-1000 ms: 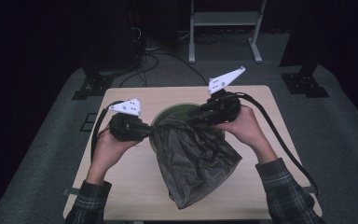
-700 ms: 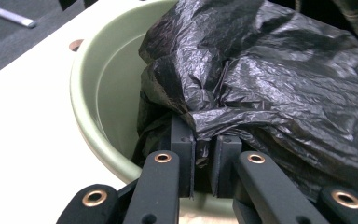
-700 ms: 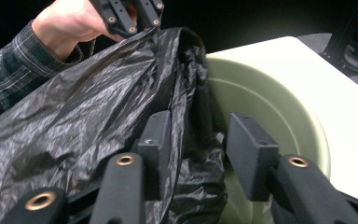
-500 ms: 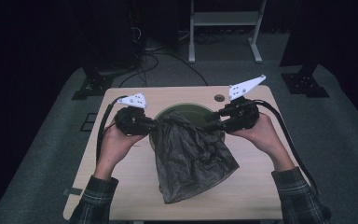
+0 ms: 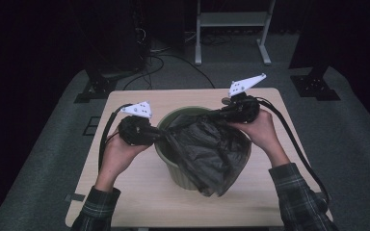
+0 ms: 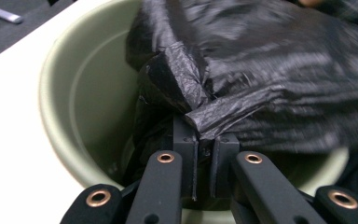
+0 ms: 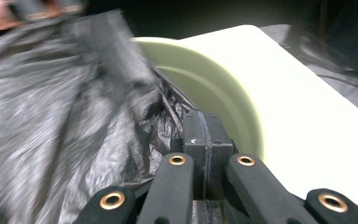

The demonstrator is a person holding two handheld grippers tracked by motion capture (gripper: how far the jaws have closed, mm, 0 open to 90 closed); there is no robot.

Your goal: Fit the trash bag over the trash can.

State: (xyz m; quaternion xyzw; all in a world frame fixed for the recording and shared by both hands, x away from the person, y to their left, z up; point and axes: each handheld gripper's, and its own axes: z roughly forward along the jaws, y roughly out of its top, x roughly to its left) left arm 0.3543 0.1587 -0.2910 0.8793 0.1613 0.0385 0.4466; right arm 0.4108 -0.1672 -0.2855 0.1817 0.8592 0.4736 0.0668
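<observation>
At the centre of the high view a pale green bin (image 5: 173, 166) stands on the wooden table (image 5: 139, 192), with a black plastic bag (image 5: 207, 154) stretched across its mouth and sagging down its near side toward the lower middle of the frame. The left gripper (image 5: 158, 136), held in a hand coming up from the lower left with the forearm angled inward, has its jaws pinched together on the bag's edge at the bin's left rim. The right gripper (image 5: 220, 114), in a hand reaching from the lower right, is clamped on the bag's opposite edge at the upper right rim.
</observation>
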